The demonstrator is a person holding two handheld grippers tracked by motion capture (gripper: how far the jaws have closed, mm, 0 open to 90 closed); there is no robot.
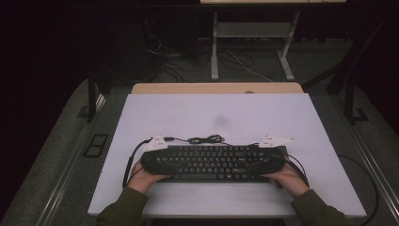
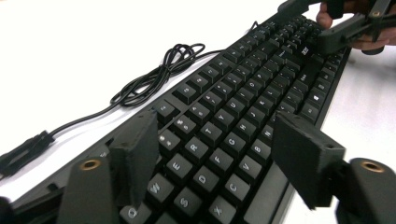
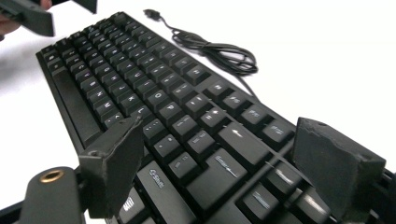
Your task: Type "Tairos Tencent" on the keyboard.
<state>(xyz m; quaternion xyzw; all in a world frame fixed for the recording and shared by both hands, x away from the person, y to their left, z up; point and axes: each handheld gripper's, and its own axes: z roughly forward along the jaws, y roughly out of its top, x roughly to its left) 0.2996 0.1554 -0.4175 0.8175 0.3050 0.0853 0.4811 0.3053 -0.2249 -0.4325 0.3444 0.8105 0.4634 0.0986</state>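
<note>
A black keyboard [image 1: 211, 162] lies across the near part of the white table [image 1: 235, 113]. Its black cable [image 1: 204, 139] lies in a loose coil just behind it. My left gripper [image 1: 160, 165] is over the keyboard's left end, held by the person's left hand. In the left gripper view, my left gripper [image 2: 219, 154] stands open above the letter keys [image 2: 233, 107], its pads clear of them. My right gripper [image 1: 264, 165] is over the right end. In the right gripper view, my right gripper [image 3: 224, 163] is open too, with its jaws hanging over the keys [image 3: 154, 93].
The cable's plug [image 3: 152, 14] rests loose on the table beyond the coil [image 3: 219, 51]. A wooden desk edge [image 1: 216, 88] shows behind the white top. Further back are a desk frame [image 1: 214, 47] and floor cables. White tabletop stretches beyond the keyboard.
</note>
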